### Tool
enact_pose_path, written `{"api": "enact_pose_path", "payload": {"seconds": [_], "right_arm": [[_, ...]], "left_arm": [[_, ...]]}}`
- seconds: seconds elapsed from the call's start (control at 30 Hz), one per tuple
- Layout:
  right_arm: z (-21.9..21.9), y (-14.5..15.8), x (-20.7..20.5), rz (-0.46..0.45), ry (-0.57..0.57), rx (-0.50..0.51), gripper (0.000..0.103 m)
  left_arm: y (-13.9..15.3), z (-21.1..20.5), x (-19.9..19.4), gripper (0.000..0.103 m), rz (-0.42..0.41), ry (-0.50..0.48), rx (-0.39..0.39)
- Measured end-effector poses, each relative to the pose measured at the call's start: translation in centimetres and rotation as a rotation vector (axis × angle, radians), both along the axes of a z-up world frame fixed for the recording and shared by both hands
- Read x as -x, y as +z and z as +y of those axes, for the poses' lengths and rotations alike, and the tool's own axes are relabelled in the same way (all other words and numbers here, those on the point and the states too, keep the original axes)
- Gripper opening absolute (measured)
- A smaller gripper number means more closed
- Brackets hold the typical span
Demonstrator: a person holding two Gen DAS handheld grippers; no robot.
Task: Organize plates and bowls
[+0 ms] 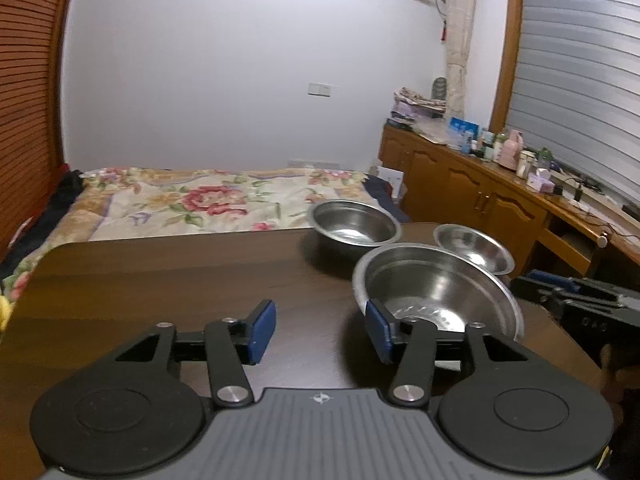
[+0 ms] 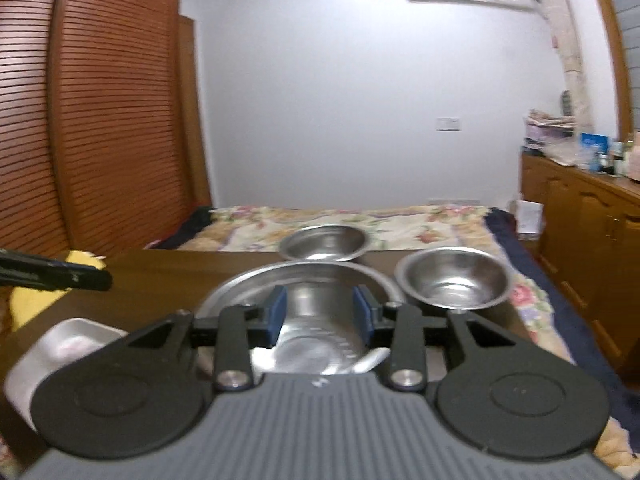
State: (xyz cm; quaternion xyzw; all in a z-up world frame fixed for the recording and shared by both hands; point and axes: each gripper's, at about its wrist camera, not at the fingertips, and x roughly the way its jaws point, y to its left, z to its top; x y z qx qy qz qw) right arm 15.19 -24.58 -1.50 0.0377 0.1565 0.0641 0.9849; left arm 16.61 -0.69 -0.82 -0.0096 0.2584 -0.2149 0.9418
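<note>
1. A dark wooden table [image 1: 168,280] fills the lower half of both wrist views, with a floral-covered bed [image 1: 208,200] beyond its far edge and a white wall behind that.
2. In the left wrist view, the left gripper [image 1: 320,332] hangs above the table at 6 o'clock, its blue-padded fingers [image 1: 262,332] spread wide with nothing between them.
3. From that view, three steel pieces sit at about 2 o'clock: a large steel basin [image 1: 436,284] nearest, a deep steel bowl [image 1: 354,226] behind it, and a small shallow bowl [image 1: 474,248] to the right, its rim tucked behind the basin's far rim.
4. The left gripper's right-hand pad overlaps the basin's near rim; I cannot tell whether it touches.
5. In the right wrist view, the right gripper [image 2: 320,314] sits at 6 o'clock over the large steel basin [image 2: 320,280], fingers partly apart and gripping nothing.
6. There, one steel bowl [image 2: 454,280] lies at 2 o'clock and another [image 2: 324,242] at 12 o'clock.
7. A rectangular metal tray [image 2: 68,344] lies at 8 o'clock, blurred.
8. A wooden cabinet [image 1: 472,184] with bottles stands at 3 o'clock; a louvred wardrobe [image 2: 100,100] at 10 o'clock.
</note>
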Motion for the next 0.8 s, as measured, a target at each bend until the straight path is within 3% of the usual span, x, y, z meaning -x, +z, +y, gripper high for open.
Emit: {"api": "enact_pose_path", "payload": {"seconds": [0.47, 0.8], "right_arm": [[-2.2, -3.0, -3.2, 0.074, -0.038, -0.127, 0.047], [-2.7, -3.2, -4.0, 0.081, -0.043, -0.13, 0.047]], "left_arm": [[-2.0, -4.3, -2.5, 0.053, 0.075, -0.032, -0.009], [-2.9, -5.8, -3.5, 0.053, 0.114, -0.035, -0.036]]}}
